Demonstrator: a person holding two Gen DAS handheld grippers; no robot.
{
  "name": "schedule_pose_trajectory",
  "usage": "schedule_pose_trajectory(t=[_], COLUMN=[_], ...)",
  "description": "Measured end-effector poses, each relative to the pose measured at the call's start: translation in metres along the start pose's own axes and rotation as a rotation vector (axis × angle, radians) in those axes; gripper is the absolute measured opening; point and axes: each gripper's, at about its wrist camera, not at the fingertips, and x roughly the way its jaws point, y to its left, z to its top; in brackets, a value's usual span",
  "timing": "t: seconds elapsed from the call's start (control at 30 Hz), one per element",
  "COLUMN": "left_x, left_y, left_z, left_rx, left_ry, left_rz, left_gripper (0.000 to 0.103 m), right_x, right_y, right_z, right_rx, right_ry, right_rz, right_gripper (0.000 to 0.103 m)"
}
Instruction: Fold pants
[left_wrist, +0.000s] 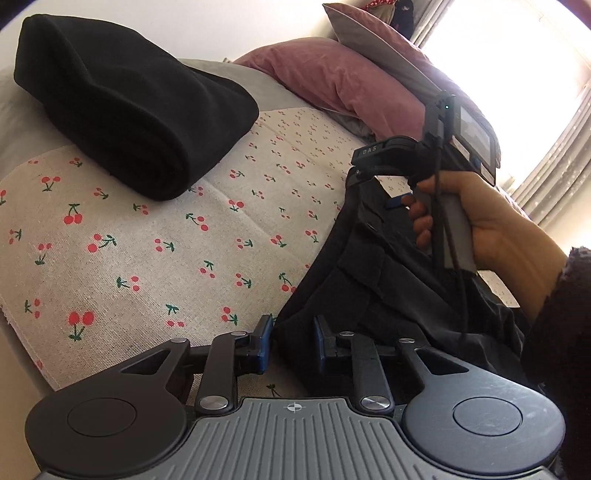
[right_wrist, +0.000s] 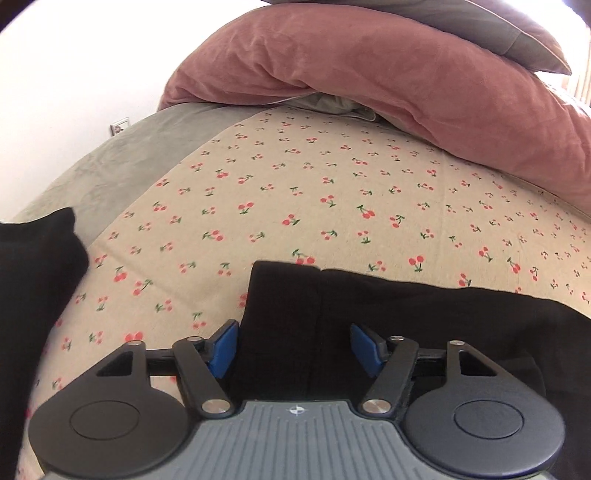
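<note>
Dark pants (left_wrist: 373, 280) lie bunched on the cherry-print cloth (left_wrist: 177, 236) at the right of the left wrist view. My left gripper (left_wrist: 293, 338) is open, its blue pads on either side of the pants' lower edge. In that view my right gripper (left_wrist: 364, 173) sits over the far end of the pants, its fingers hidden by its body. In the right wrist view my right gripper (right_wrist: 293, 345) is open, with the pants' edge (right_wrist: 288, 306) lying between its blue pads (right_wrist: 223, 345).
A folded black garment (left_wrist: 122, 110) lies at the back left on the cloth; its corner shows in the right wrist view (right_wrist: 33, 266). Pink pillows (right_wrist: 388, 70) and a grey one are stacked at the bed's head. A bright window (left_wrist: 517, 55) is at the right.
</note>
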Motion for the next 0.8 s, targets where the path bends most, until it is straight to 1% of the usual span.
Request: schedule_pose_trajectory(t=[0.07, 0.13, 0.17, 0.23, 0.3, 0.4, 0.47, 0.53, 0.6, 0.67, 0.73, 0.77, 0.8], left_x=[-0.001, -0.002, -0.003, -0.005, -0.008, -0.015, -0.020, -0.024, -0.029, -0.034, -0.034, -0.032, -0.029], left_y=[0.000, -0.001, -0.002, -0.001, 0.001, 0.000, -0.002, 0.002, 0.007, 0.011, 0.016, 0.017, 0.016], left_z=[0.000, -0.001, -0.001, 0.000, 0.003, 0.009, 0.016, 0.024, 0.030, 0.037, 0.043, 0.045, 0.047], left_rx=[0.002, 0.008, 0.012, 0.002, -0.021, -0.028, -0.024, -0.042, -0.064, -0.075, -0.095, -0.089, -0.082], left_ry=[0.004, 0.006, 0.003, -0.013, -0.041, -0.099, -0.147, -0.184, -0.231, -0.270, -0.289, -0.279, -0.263], left_rz=[-0.005, -0.007, -0.010, -0.018, -0.026, -0.024, -0.006, 0.013, 0.047, 0.086, 0.128, 0.144, 0.155], left_gripper=[0.016, 0.013, 0.013, 0.013, 0.012, 0.013, 0.013, 0.013, 0.012, 0.012, 0.013, 0.013, 0.013], right_x=[0.005, 0.011, 0.015, 0.019, 0.020, 0.021, 0.020, 0.018, 0.016, 0.013, 0.014, 0.017, 0.022], right_y=[0.005, 0.015, 0.020, 0.026, 0.030, 0.033, 0.040, 0.051, 0.060, 0.071, 0.082, 0.088, 0.093], right_z=[0.005, 0.009, 0.009, 0.011, 0.014, 0.021, 0.029, 0.037, 0.045, 0.054, 0.059, 0.060, 0.060], right_rx=[-0.006, -0.058, -0.088, -0.113, -0.107, -0.075, -0.054, -0.051, -0.048, -0.043, -0.054, -0.066, -0.080], right_ry=[-0.004, -0.008, -0.001, -0.004, -0.018, -0.039, -0.058, -0.081, -0.104, -0.130, -0.136, -0.124, -0.106], right_rz=[-0.032, -0.078, -0.114, -0.156, -0.170, -0.155, -0.133, -0.108, -0.063, 0.000, 0.043, 0.057, 0.063], right_gripper=[0.057, 0.041, 0.038, 0.021, 0.016, 0.012, 0.012, 0.012, 0.012, 0.012, 0.012, 0.013, 0.017])
